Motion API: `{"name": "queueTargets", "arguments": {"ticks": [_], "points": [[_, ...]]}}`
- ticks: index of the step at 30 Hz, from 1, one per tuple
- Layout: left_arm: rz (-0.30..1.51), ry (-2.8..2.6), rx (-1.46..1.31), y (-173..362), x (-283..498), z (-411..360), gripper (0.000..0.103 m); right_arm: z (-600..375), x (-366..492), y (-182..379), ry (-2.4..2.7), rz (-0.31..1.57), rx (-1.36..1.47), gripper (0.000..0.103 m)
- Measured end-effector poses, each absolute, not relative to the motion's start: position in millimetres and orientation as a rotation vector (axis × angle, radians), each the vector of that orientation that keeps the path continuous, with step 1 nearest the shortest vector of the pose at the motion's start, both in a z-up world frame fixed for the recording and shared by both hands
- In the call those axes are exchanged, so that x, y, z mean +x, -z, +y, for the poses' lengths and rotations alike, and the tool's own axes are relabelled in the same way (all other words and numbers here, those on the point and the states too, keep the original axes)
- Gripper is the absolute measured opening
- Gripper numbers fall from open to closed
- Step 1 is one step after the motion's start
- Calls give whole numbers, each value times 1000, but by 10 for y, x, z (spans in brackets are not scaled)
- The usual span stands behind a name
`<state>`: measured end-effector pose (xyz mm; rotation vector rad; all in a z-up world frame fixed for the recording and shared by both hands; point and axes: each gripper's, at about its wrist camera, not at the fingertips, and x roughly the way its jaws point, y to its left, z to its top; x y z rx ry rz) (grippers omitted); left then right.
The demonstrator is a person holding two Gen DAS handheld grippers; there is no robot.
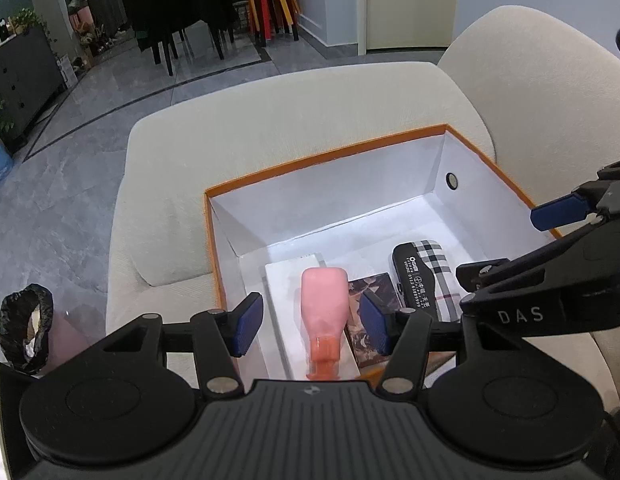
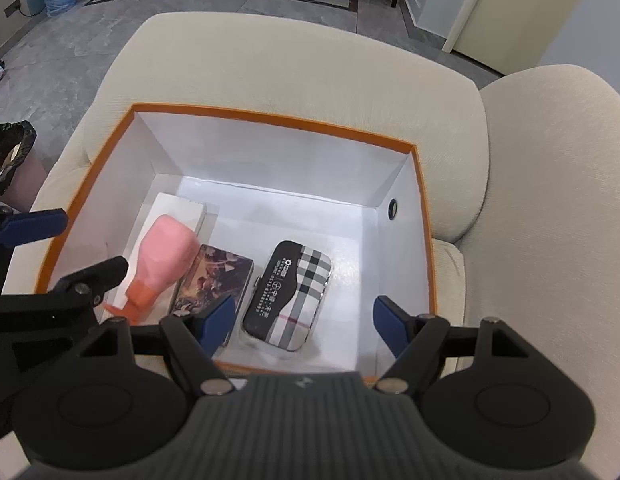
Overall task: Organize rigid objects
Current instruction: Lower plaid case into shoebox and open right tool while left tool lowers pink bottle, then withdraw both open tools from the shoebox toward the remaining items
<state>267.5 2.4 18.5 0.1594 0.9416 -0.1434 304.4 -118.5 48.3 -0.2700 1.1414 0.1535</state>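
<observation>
Grey floor lay around a cream sofa (image 2: 294,60) that carried an orange box (image 2: 270,118). Both tools, left tool (image 1: 313,322) and right tool (image 2: 306,320), hung above it, wide apart and holding nothing.

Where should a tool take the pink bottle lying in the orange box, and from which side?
Grip the pink bottle across its wide body, coming from above. It lies on its side on a white flat box, neck towards the cameras. The patterned box sits close on one side, so one finger there has little room; the narrower neck is probably an easier second choice.
</observation>
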Motion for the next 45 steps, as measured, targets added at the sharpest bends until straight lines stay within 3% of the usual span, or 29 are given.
{"name": "queueTargets", "arguments": {"ticks": [16, 45], "points": [[916, 155, 154, -207, 2230, 152, 66, -1334, 2464, -561, -200, 1119, -219, 75], [966, 262, -16, 566, 1133, 238, 68, -2054, 1614, 235, -193, 1199, -72, 76]]}}
